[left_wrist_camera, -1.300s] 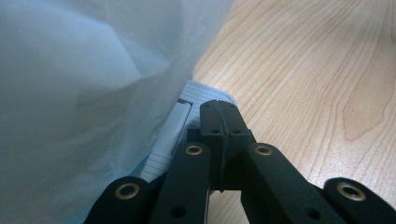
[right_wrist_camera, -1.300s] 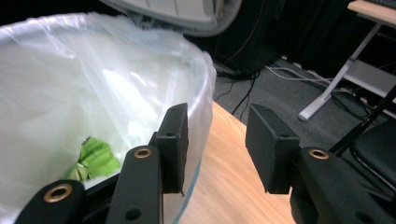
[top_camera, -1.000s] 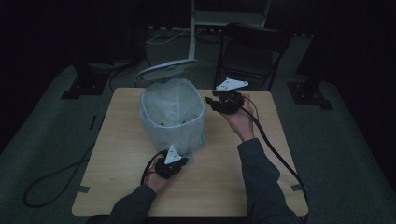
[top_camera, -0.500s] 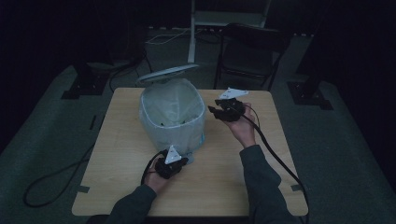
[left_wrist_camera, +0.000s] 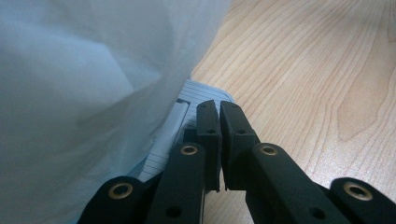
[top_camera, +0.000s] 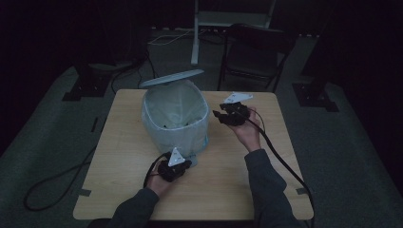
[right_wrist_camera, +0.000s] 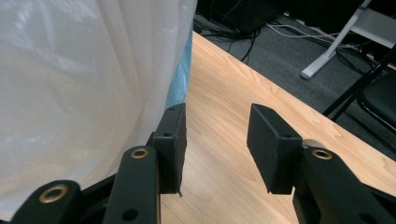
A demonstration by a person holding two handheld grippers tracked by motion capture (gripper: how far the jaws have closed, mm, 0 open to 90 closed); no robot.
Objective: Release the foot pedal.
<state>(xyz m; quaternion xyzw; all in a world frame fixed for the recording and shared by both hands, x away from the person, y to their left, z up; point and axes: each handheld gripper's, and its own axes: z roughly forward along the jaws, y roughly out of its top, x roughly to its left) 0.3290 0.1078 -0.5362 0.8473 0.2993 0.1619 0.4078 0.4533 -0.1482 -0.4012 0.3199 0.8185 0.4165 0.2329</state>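
The pedal bin (top_camera: 176, 118) stood on the wooden worktop (top_camera: 121, 156), a little left of its middle. Its lid (top_camera: 171, 78) was tipped up at the back and a pale plastic liner (left_wrist_camera: 84, 93) was draped over the rim and down the sides. The bag therefore looked already fitted, with something dark lying inside that was too dim to identify.

The left gripper (left_wrist_camera: 215, 108) sat at the foot of the bin, directly over the ribbed grey pedal (left_wrist_camera: 205, 91). Its fingers were narrow, barely parted, with nothing between them, and they had just been opening a little. It probably pressed the pedal to keep the lid raised, though contact could not be confirmed.

The right gripper (right_wrist_camera: 217, 121) was beside the bin's right flank, its fingers (right_wrist_camera: 173, 135) moderately apart and empty, one of them just beside the hanging liner. Gathering or tucking the loose skirt of the bag seemed to be what remained.

No brand, label or legible writing showed on the bin, the liner or the grippers.
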